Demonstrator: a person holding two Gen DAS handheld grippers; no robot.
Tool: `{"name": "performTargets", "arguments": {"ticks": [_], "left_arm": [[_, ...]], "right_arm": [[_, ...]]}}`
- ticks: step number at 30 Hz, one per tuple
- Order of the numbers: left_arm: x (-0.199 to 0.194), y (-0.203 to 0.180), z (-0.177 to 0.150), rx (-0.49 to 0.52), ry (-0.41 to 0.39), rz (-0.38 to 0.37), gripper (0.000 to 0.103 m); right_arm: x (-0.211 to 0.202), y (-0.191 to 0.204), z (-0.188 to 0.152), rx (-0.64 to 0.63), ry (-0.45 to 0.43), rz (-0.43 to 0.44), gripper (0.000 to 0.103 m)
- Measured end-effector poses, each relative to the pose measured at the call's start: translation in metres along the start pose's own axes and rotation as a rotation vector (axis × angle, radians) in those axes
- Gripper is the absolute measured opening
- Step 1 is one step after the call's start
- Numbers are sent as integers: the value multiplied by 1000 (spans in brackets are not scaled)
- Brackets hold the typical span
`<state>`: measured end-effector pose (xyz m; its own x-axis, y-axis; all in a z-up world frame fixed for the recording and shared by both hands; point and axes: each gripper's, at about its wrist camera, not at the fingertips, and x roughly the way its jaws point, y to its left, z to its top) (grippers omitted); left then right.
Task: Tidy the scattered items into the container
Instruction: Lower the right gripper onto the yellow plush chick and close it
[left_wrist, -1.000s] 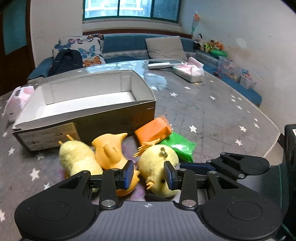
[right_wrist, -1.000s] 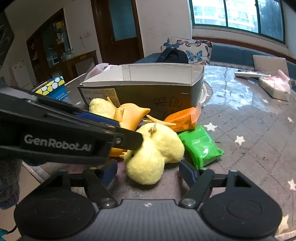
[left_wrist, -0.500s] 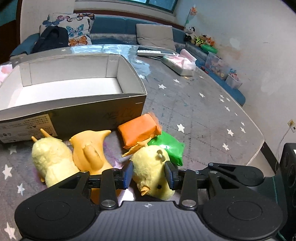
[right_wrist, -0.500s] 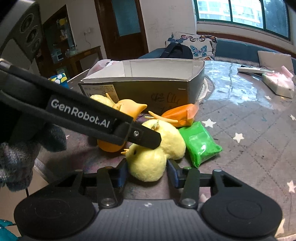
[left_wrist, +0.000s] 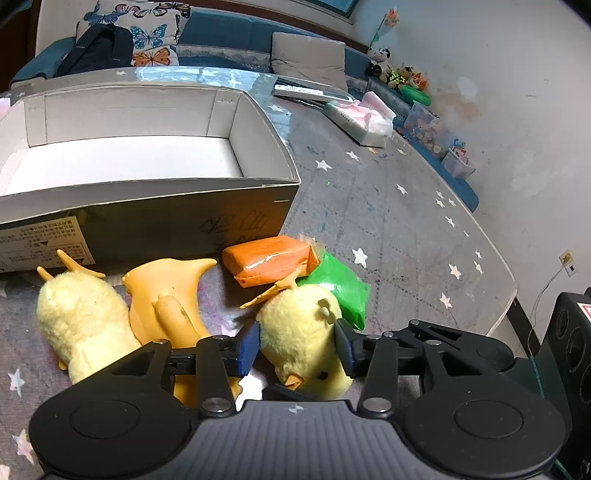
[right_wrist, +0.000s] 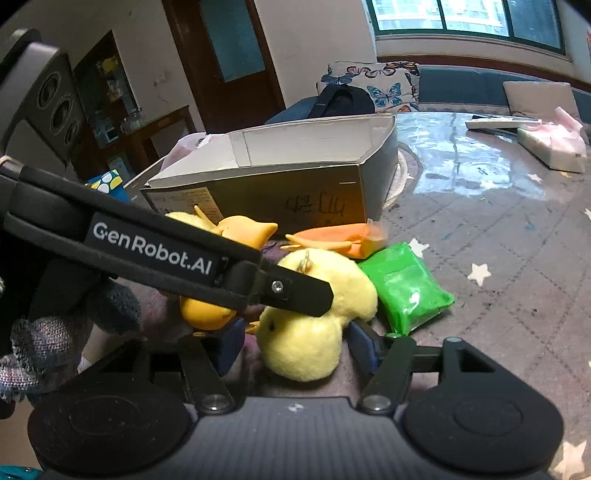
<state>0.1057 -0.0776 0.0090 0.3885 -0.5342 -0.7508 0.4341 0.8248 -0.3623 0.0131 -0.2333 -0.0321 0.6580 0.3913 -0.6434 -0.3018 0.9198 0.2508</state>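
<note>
Between the blue pads of the left gripper (left_wrist: 298, 347) sits a yellow plush chick (left_wrist: 304, 343), lying on the star-patterned table (left_wrist: 406, 229) with its beak toward the camera and its orange feet pointing at the box. Both pads press against the chick's sides, so the left gripper is clamped on it. From the right wrist view, the right gripper (right_wrist: 295, 347) stands spread around the same chick (right_wrist: 314, 332): its blue pads (right_wrist: 364, 345) flank the toy with a visible gap on each side, touching nothing that can be made out. The left tool's black finger crosses that view diagonally and lies over the chick's back.

Just behind the chick lies a green packet (left_wrist: 341, 288), touching it, and an orange packet (left_wrist: 271, 260) rests partly against the green one, close to the box wall. Left of the held chick, an orange rubber duck (left_wrist: 168, 295) lies on its back, and beside it, touching, is a second yellow plush chick (left_wrist: 79, 325) with its feet against the box.

Beyond all of these stands the open cardboard box (left_wrist: 155, 218), white inside and holding nothing visible. Farther across the table lie a tissue pack (left_wrist: 364, 120) and a flat remote (left_wrist: 312, 92), well apart from the toys.
</note>
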Motion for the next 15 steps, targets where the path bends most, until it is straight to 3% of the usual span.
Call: {"name": "performTargets", "arguments": {"ticks": [9, 15], "left_arm": [[-10, -1, -5, -6, -9, -1, 46], [-34, -9, -3, -2, -56, -3, 46]], "right_arm": [[-5, 5, -1, -19, 1, 8, 56], [-22, 17, 5, -64, -38, 5, 55]]}}
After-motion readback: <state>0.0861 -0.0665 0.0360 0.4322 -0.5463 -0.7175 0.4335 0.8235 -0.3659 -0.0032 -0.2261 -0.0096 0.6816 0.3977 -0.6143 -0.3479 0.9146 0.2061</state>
